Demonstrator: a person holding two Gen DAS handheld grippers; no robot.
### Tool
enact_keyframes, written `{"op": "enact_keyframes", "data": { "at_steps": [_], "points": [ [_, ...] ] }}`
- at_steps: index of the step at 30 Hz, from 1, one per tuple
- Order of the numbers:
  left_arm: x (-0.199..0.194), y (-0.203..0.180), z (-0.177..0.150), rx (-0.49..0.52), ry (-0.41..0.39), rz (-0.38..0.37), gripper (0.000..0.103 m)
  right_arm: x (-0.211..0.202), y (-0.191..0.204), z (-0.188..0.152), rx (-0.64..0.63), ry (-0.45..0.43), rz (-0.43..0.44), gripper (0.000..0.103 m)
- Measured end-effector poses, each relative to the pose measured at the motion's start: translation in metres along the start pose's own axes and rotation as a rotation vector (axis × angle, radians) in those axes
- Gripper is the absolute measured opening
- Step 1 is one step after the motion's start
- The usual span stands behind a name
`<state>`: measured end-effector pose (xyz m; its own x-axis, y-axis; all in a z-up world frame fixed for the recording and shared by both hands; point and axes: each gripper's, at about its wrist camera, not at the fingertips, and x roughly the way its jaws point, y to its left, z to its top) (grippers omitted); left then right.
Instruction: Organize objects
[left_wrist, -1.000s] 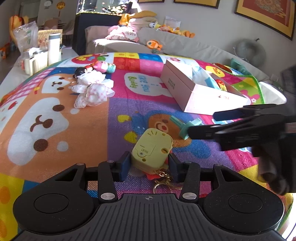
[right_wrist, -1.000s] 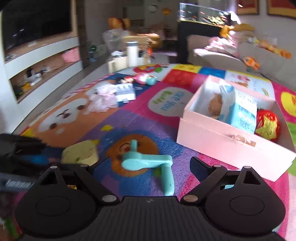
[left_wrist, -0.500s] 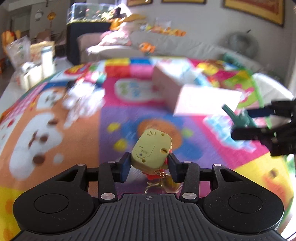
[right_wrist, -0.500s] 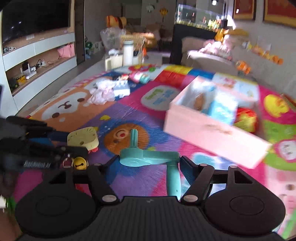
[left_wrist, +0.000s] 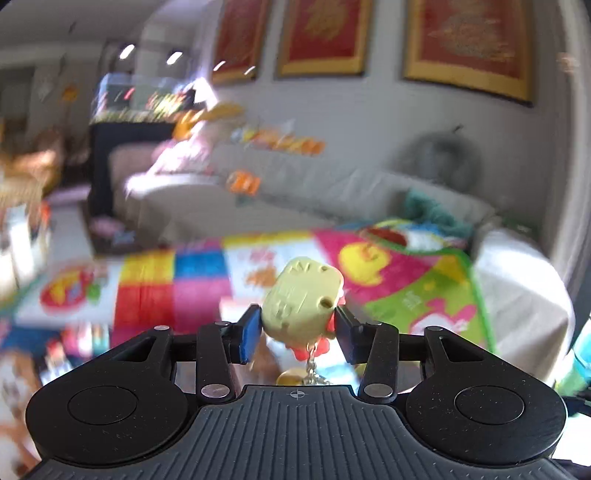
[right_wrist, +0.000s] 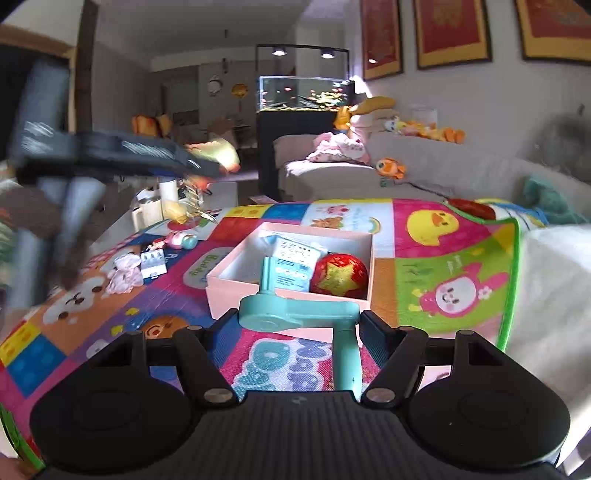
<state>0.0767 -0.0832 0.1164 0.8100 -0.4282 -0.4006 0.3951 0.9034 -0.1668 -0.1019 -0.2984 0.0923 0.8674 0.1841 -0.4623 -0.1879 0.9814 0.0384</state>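
Note:
My left gripper (left_wrist: 295, 328) is shut on a pale yellow toy (left_wrist: 301, 302) with a keychain hanging under it, and its jaws are still closing tighter. It hangs in the air above the mat. My right gripper (right_wrist: 299, 325) is shut on a teal handle-shaped toy (right_wrist: 295, 315), held just in front of the open pink box (right_wrist: 221, 280). Inside the box lie a red ball with a gold star (right_wrist: 338, 275) and a blue-and-white packet (right_wrist: 295, 262). In the right wrist view the left gripper (right_wrist: 199, 166) shows blurred at upper left with the yellow toy (right_wrist: 225, 153).
A colourful play mat (right_wrist: 443, 258) covers the surface. A pink cloth toy (right_wrist: 123, 275), a small white pack (right_wrist: 152, 260) and a little doll (right_wrist: 181, 240) lie at the left. A grey sofa (right_wrist: 424, 173) with plush toys and a fish tank (right_wrist: 303, 92) stand behind.
The right gripper closed on the teal toy and lifted it toward the pink box. The left gripper lifted the yellow toy off the mat, and its view swung up toward the sofa.

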Motion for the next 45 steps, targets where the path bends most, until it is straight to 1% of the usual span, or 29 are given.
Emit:
{"op": "enact_keyframes", "data": {
  "at_steps": [1, 2, 4, 7, 9, 11, 13, 15, 18, 21, 23, 24, 25, 26, 28, 30, 31, 33, 34, 35, 36, 38, 39, 40, 41, 42, 43, 44, 45],
  "points": [
    [0.003, 0.006, -0.007, -0.046, -0.001, -0.004, 0.044, 0.000, -0.002, -0.001, 0.008, 0.000, -0.003, 0.070],
    [0.003, 0.014, -0.013, -0.090, -0.009, -0.025, 0.044, 0.000, -0.004, -0.002, 0.012, -0.003, -0.004, 0.070],
    [-0.002, 0.024, -0.021, -0.131, -0.016, -0.050, 0.044, 0.002, -0.008, -0.003, 0.020, -0.001, -0.006, 0.070],
    [-0.016, 0.041, -0.032, -0.139, 0.007, -0.025, 0.044, 0.016, -0.010, 0.002, 0.031, 0.025, -0.027, 0.070],
    [-0.028, 0.051, -0.044, -0.142, 0.037, -0.034, 0.044, 0.025, -0.011, 0.008, 0.038, 0.025, -0.034, 0.070],
    [-0.042, 0.060, -0.062, -0.144, 0.067, -0.037, 0.044, 0.037, -0.014, 0.018, 0.055, 0.027, -0.022, 0.070],
    [-0.054, 0.065, -0.081, -0.135, 0.080, -0.026, 0.044, 0.057, -0.020, 0.034, 0.092, 0.045, -0.008, 0.070],
    [-0.063, 0.070, -0.098, -0.116, 0.079, 0.005, 0.044, 0.083, -0.025, 0.051, 0.139, 0.070, -0.007, 0.070],
    [-0.073, 0.082, -0.116, -0.140, 0.088, 0.034, 0.042, 0.129, -0.030, 0.077, 0.191, 0.095, -0.038, 0.070],
    [-0.079, 0.094, -0.125, -0.173, 0.094, 0.031, 0.042, 0.176, -0.029, 0.102, 0.189, 0.111, -0.093, 0.070],
    [-0.081, 0.099, -0.129, -0.182, 0.102, 0.037, 0.042, 0.205, -0.030, 0.115, 0.181, 0.131, -0.076, 0.070],
    [-0.083, 0.102, -0.130, -0.187, 0.101, 0.037, 0.042, 0.215, -0.031, 0.119, 0.188, 0.136, -0.092, 0.073],
    [-0.085, 0.106, -0.131, -0.192, 0.096, 0.034, 0.042, 0.223, -0.032, 0.123, 0.203, 0.142, -0.124, 0.079],
    [-0.088, 0.108, -0.132, -0.196, 0.089, 0.034, 0.042, 0.228, -0.033, 0.126, 0.216, 0.142, -0.135, 0.081],
    [-0.092, 0.116, -0.134, -0.205, 0.076, 0.042, 0.042, 0.228, -0.032, 0.128, 0.219, 0.134, -0.115, 0.081],
    [-0.094, 0.126, -0.133, -0.234, 0.060, 0.061, 0.042, 0.224, -0.027, 0.128, 0.213, 0.127, -0.112, 0.085],
    [-0.095, 0.131, -0.131, -0.254, 0.041, 0.071, 0.042, 0.222, -0.024, 0.127, 0.211, 0.130, -0.110, 0.085],
    [-0.100, 0.144, -0.121, -0.305, -0.027, 0.122, 0.042, 0.222, -0.012, 0.128, 0.206, 0.148, -0.092, 0.085],
    [-0.102, 0.152, -0.115, -0.341, -0.064, 0.170, 0.042, 0.223, -0.003, 0.129, 0.200, 0.158, -0.072, 0.085],
    [-0.103, 0.162, -0.108, -0.389, -0.099, 0.235, 0.042, 0.226, 0.008, 0.130, 0.190, 0.168, -0.048, 0.085],
    [-0.102, 0.173, -0.103, -0.432, -0.125, 0.292, 0.040, 0.229, 0.021, 0.132, 0.179, 0.178, -0.022, 0.085],
    [-0.094, 0.195, -0.094, -0.484, -0.179, 0.377, 0.039, 0.241, 0.051, 0.136, 0.170, 0.205, 0.047, 0.086],
    [-0.088, 0.205, -0.092, -0.503, -0.201, 0.411, 0.037, 0.250, 0.067, 0.137, 0.171, 0.223, 0.083, 0.087],
    [-0.082, 0.215, -0.091, -0.535, -0.201, 0.430, 0.030, 0.260, 0.084, 0.139, 0.170, 0.243, 0.115, 0.088],
    [-0.077, 0.223, -0.092, -0.578, -0.191, 0.426, 0.029, 0.271, 0.102, 0.139, 0.158, 0.265, 0.138, 0.088],
    [-0.074, 0.229, -0.097, -0.622, -0.186, 0.402, 0.029, 0.283, 0.121, 0.139, 0.137, 0.284, 0.148, 0.089],
    [-0.073, 0.233, -0.103, -0.635, -0.189, 0.373, 0.029, 0.295, 0.140, 0.138, 0.115, 0.301, 0.153, 0.091],
    [-0.070, 0.233, -0.109, -0.618, -0.188, 0.363, 0.029, 0.308, 0.158, 0.137, 0.090, 0.320, 0.160, 0.091],
    [-0.065, 0.233, -0.115, -0.608, -0.165, 0.374, 0.029, 0.320, 0.176, 0.135, 0.060, 0.333, 0.162, 0.092]
  ]
}}
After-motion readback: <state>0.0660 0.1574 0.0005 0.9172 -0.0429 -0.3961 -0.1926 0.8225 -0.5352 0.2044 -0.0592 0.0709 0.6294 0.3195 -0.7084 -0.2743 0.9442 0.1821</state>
